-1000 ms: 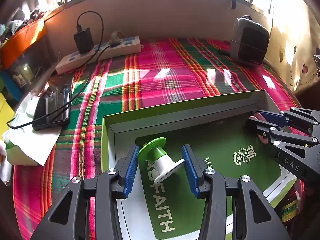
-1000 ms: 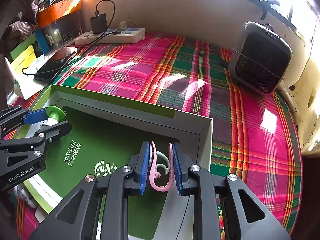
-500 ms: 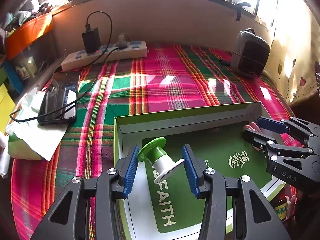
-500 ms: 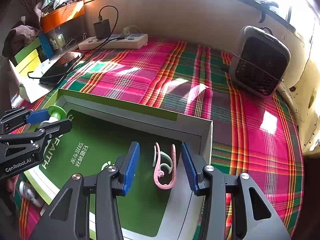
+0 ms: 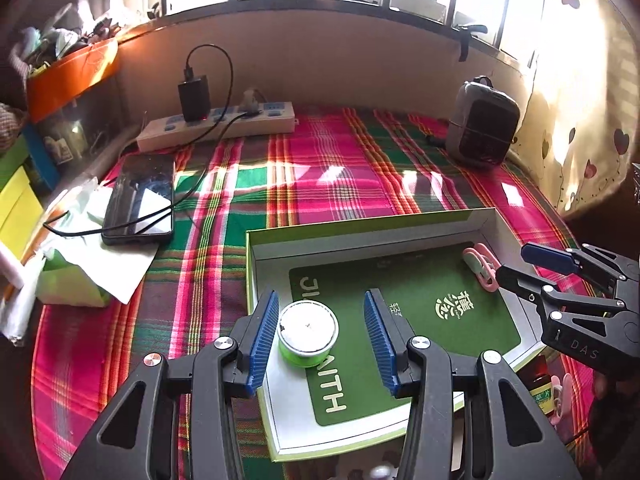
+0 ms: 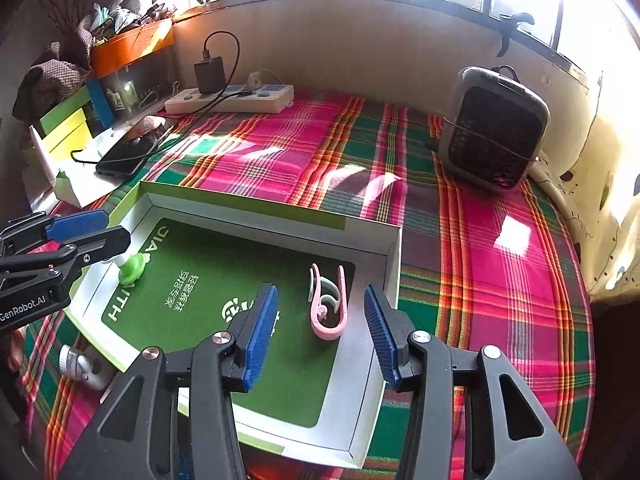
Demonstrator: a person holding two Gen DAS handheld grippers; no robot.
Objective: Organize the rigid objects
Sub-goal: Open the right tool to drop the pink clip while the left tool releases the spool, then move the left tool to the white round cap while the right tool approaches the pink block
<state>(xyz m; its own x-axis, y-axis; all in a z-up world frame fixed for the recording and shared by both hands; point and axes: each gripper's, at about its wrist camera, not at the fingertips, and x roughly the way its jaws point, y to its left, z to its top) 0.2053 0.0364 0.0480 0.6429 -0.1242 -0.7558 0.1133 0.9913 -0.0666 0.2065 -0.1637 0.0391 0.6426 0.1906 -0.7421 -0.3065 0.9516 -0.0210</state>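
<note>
Looking along your left gripper (image 5: 320, 336), you see its 2 pads apart around the green spool (image 5: 307, 333), which stands in the box (image 5: 372, 224) near its left wall; the left pad looks just beside it, the right clear.

In the right view, your right gripper (image 6: 320, 330) is open, and the pink clip (image 6: 328, 304) lies between the pads, untouched, near the box's right wall.

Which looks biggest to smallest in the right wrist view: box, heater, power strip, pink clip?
1. box
2. heater
3. power strip
4. pink clip

The box fills far more of the picture than the rest. The power strip lies farthest from the camera, so its true size against the heater stays unsure.
</note>
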